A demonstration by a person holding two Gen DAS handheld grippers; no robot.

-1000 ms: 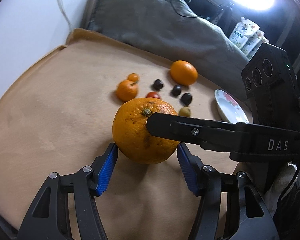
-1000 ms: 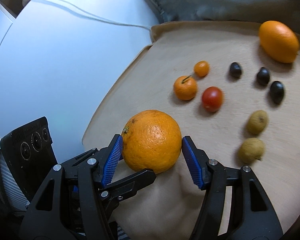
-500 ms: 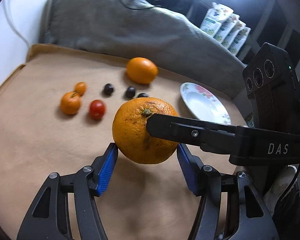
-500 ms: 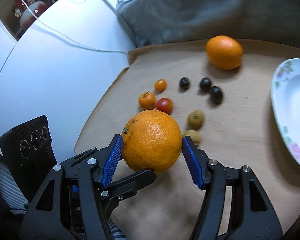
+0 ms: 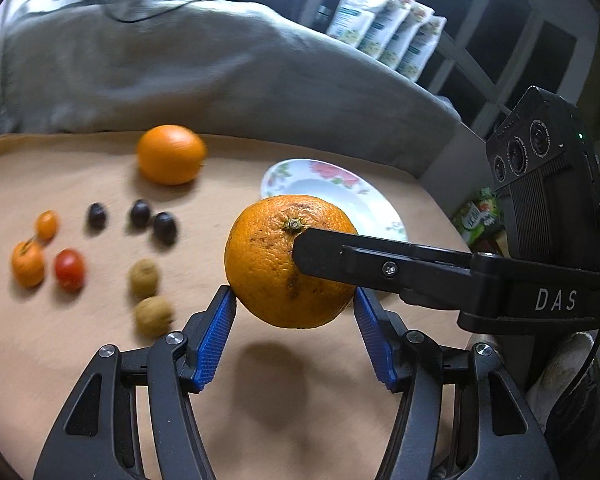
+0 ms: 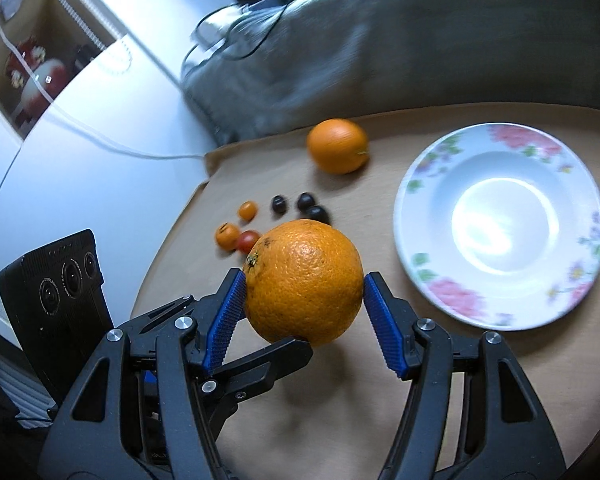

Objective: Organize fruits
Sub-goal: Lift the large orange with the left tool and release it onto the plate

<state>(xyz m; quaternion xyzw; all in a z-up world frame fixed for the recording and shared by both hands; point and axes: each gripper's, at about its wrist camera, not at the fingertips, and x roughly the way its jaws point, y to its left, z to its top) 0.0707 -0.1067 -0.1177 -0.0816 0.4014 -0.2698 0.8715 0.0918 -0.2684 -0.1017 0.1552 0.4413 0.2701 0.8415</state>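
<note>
A large orange [image 5: 268, 268] hangs above the tan mat, its shadow below it. My left gripper [image 5: 293, 300] is shut on it, blue pads on both flanks. My right gripper [image 6: 304, 280] is shut on the same orange [image 6: 304, 280] from the other side; one of its fingers [image 5: 380, 264] crosses the fruit near the stem. A white floral plate [image 6: 452, 300] lies on the mat to the right, also seen in the left wrist view as the plate [image 5: 332, 180] behind the fruit. A second orange [image 5: 170, 154] rests farther back.
On the mat to the left lie two small orange fruits [image 5: 28, 262], a red tomato [image 5: 70, 268], dark grapes [image 5: 140, 212] and two brownish fruits [image 5: 144, 278]. A grey cushion [image 5: 220, 72] borders the mat's far side. A white surface with a cable [image 6: 60, 160] lies left of it.
Both grippers have carried the large orange to the right and slightly up. The plate has come fully into view and closer; the small fruits have slid off to the left.
</note>
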